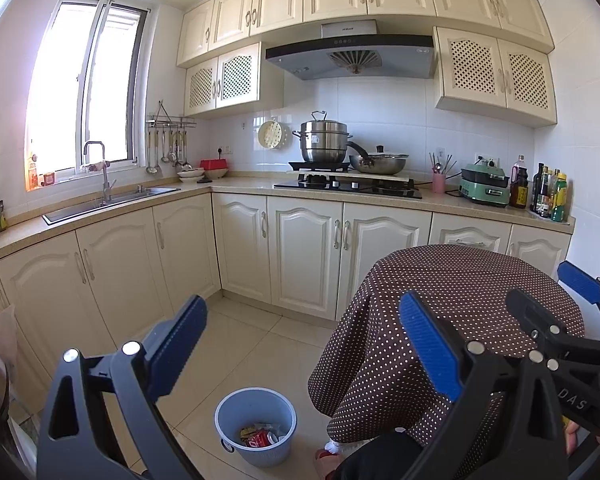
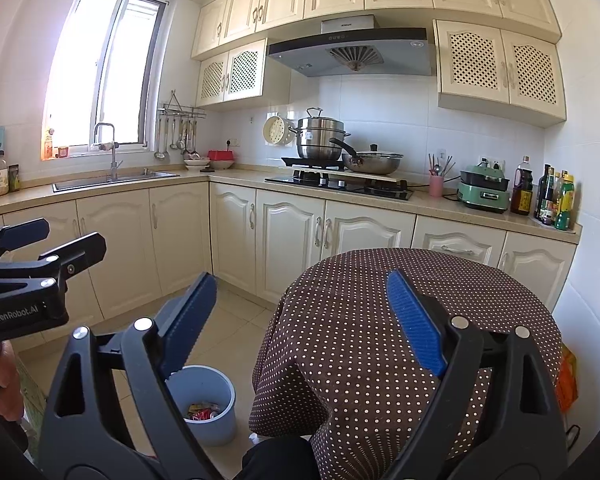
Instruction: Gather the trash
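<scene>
Both of mine are up in the air here, nothing between them. Left gripper has its jaws spread wide, empty; right gripper the same, jaws wide apart over the round table with its brown dotted cloth. And that cloth looks bare from where I'm looking, no scraps on it that I can see.

Down on the floor, just beside the table's hanging cloth, sits the blue bin, already carrying trash: a red can and some crumpled wrappers. So the collecting seems far along, maybe done.

There's something orange tucked at the table's far right edge, could be a packet, though the lens bends it too much for me to be sure. If that's my next piece, I'd swing the right gripper round the table edge, keep the jaws wide until they're either side of it, pinch the flat body rather than a corner, then carry it low across to the bin.
</scene>
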Demonstrator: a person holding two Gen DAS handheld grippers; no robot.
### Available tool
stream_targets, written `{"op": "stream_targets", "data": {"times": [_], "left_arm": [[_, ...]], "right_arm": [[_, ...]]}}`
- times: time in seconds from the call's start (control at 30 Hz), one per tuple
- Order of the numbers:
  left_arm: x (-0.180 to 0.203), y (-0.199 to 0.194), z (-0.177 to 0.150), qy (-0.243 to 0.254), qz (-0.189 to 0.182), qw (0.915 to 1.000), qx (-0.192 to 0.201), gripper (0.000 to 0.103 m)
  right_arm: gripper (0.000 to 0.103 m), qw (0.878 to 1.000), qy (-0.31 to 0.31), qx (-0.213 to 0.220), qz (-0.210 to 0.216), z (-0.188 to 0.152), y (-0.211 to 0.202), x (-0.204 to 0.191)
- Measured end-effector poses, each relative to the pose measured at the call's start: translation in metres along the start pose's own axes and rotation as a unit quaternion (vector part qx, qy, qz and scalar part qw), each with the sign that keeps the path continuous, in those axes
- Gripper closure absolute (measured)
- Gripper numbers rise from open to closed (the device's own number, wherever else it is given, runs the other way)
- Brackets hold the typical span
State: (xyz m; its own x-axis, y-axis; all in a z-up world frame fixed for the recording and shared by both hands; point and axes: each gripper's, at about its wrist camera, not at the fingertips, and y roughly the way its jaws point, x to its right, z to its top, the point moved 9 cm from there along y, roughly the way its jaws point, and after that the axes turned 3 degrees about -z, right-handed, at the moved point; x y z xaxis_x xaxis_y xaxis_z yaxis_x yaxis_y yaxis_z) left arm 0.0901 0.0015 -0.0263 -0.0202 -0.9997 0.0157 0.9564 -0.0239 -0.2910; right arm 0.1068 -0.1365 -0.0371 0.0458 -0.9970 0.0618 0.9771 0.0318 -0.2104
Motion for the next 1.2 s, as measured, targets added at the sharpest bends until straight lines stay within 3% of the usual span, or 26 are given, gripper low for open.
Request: {"op": "stream_targets", "data": {"times": [1.2], "left_arm": [[-0.01, 0.02, -0.008, 0.002, 0.006, 0.9997, -0.024, 0.008]], "right_arm": [[0.016, 1.0, 0.008, -0.022, 0.009, -0.01, 0.019, -0.003]]}}
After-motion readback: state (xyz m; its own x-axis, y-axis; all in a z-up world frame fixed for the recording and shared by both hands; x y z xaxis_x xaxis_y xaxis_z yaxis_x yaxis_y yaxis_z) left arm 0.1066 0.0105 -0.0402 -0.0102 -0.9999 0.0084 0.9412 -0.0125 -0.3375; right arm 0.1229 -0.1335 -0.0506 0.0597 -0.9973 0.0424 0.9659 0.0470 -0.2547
